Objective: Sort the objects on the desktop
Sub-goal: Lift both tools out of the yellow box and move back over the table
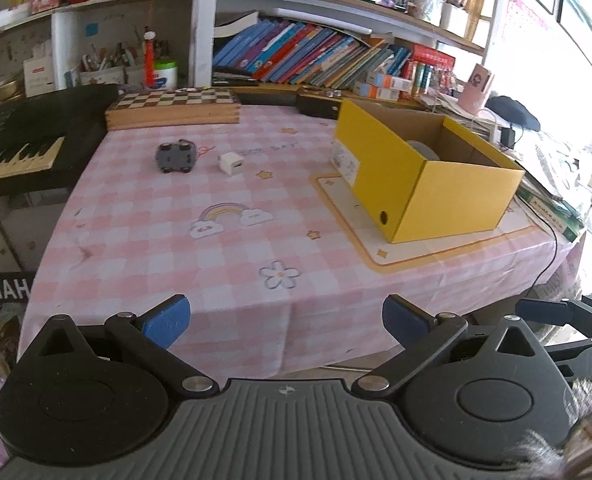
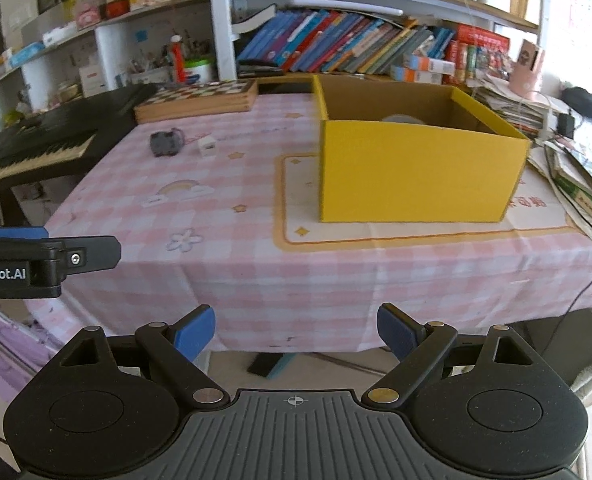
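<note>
A grey toy car (image 1: 175, 157) lies upside down on the pink checked tablecloth (image 1: 199, 248), with a white charger cube (image 1: 231, 164) just right of it. Both also show in the right wrist view: the car (image 2: 165, 143) and the cube (image 2: 207, 147). An open yellow cardboard box (image 1: 424, 172) stands on a mat at the right, with a roll of tape (image 1: 422, 148) partly visible inside; the box (image 2: 412, 168) is straight ahead in the right wrist view. My left gripper (image 1: 285, 318) is open and empty at the table's near edge. My right gripper (image 2: 296, 330) is open and empty, off the near edge.
A wooden chessboard box (image 1: 173, 109) lies at the back of the table. A black keyboard (image 1: 19, 140) stands to the left. Bookshelves (image 1: 316, 52) fill the back wall. Stacked papers and a black cable (image 1: 552, 240) lie to the right of the box.
</note>
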The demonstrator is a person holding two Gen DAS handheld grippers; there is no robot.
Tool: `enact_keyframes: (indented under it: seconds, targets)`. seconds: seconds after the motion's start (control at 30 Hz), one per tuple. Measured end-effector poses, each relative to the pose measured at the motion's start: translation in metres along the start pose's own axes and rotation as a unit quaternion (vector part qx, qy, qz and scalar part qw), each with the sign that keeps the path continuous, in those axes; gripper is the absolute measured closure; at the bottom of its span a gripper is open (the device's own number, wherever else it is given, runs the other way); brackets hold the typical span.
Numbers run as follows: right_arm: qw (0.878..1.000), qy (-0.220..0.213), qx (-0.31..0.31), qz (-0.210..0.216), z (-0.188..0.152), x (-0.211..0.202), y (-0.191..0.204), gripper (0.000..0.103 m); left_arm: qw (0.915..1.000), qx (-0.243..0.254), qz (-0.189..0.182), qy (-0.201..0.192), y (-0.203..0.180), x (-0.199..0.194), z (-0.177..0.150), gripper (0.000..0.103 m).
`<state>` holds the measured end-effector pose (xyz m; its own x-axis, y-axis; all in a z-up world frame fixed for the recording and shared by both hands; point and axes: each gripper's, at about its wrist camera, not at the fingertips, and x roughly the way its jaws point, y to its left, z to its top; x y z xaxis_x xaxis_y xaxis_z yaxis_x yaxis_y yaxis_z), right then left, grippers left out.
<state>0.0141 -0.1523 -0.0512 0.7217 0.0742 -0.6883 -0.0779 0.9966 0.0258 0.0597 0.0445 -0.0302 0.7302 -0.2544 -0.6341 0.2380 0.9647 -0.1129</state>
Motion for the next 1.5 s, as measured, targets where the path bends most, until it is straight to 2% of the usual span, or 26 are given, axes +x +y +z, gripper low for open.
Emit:
enact_keyframes:
  seconds: [0.37, 0.67, 0.93, 1.3, 1.5]
  targets:
    - [0.999, -0.008, -0.022, 0.023, 0.006, 0.005, 0.031, 0.013, 0.9997, -0.007, 0.021, -0.009, 0.026, -0.012, -0.004, 0.000]
    - [0.995, -0.027, -0.074, 0.063, 0.017, 0.004, 0.066, 0.013, 0.9977, -0.038, 0.051, -0.022, 0.055, -0.023, -0.004, 0.000]
    - [0.992, -0.028, -0.092, 0.086, 0.030, 0.017, 0.082, 0.013, 0.9953, -0.056, 0.074, -0.028, 0.073, -0.026, -0.003, 0.000]
    - [0.989, -0.026, -0.107, 0.097, 0.053, 0.044, 0.083, 0.013, 0.9935, -0.066, 0.088, -0.031, 0.082, -0.005, 0.014, 0.000]
    - [0.987, -0.016, -0.120, 0.102, 0.069, 0.065, 0.081, 0.013, 0.9938, -0.065, 0.089, -0.015, 0.081, 0.018, 0.025, 0.000]
